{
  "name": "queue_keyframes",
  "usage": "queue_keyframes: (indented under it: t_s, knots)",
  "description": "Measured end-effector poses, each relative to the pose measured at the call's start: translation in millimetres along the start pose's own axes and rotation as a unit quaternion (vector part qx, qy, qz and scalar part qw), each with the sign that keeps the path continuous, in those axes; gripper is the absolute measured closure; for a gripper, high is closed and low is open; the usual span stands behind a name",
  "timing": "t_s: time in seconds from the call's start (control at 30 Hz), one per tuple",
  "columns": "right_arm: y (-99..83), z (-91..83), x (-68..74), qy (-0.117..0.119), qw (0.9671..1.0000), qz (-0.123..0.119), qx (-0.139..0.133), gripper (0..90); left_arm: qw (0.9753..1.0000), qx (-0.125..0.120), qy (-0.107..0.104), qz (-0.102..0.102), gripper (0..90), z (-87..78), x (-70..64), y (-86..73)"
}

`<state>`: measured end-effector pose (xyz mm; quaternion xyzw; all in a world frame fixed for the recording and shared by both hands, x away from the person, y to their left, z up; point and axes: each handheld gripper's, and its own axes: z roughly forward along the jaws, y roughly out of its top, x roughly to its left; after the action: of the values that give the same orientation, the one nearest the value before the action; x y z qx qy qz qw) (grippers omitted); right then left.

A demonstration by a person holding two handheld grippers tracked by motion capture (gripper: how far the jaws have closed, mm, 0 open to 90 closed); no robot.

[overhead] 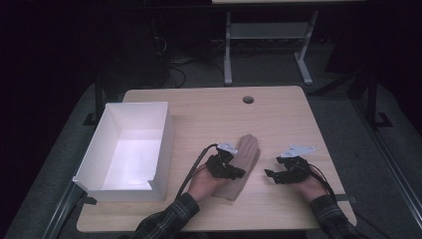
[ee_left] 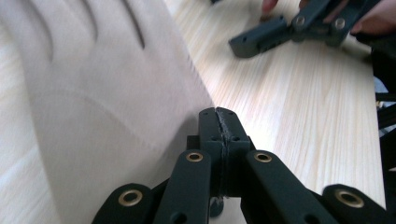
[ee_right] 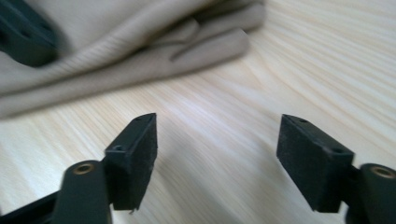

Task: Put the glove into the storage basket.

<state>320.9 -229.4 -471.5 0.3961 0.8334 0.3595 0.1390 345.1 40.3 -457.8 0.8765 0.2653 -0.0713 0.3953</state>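
Glove [overhead: 245, 164], beige and unmarked, under left tool [overhead: 238, 173].

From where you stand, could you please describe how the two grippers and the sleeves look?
Both the left gripper and right gripper are black, with brass-coloured pivot rivets, grey three-cornered top plates and trailing black cables. The sleeves are dark plaid.
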Motion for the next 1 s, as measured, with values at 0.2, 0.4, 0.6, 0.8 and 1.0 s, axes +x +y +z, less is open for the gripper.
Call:
queue_keyframes:
  t_s: [0.2,0.4,0.6,0.8,1.0]
  knots:
    - [-4.9,0.8,-2.2,-0.020,0.9997,-0.006,0.010,22.3,0.9997,0.017,0.016,0.010,89.5,-7.5,-2.8,-9.8]
    - [-4.8,3.4,-1.7,-0.021,0.9998,-0.006,0.004,18.3,0.9992,0.027,0.027,0.014,89.5,-19.8,-5.4,-21.0]
    - [-7.8,4.7,-1.2,-0.029,0.9995,-0.004,-0.009,14.2,0.9987,0.034,0.039,0.001,89.5,-38.0,-3.8,-36.4]
    - [-17.5,-3.8,-3.1,-0.026,0.9994,-0.014,-0.017,13.8,0.9985,0.030,0.041,-0.018,89.4,-51.8,-4.4,-48.4]
    - [-18.2,-3.7,-6.1,-0.010,0.9999,-0.001,-0.009,12.3,0.9983,-0.008,0.057,-0.005,70.1,-58.5,-10.6,-36.7]
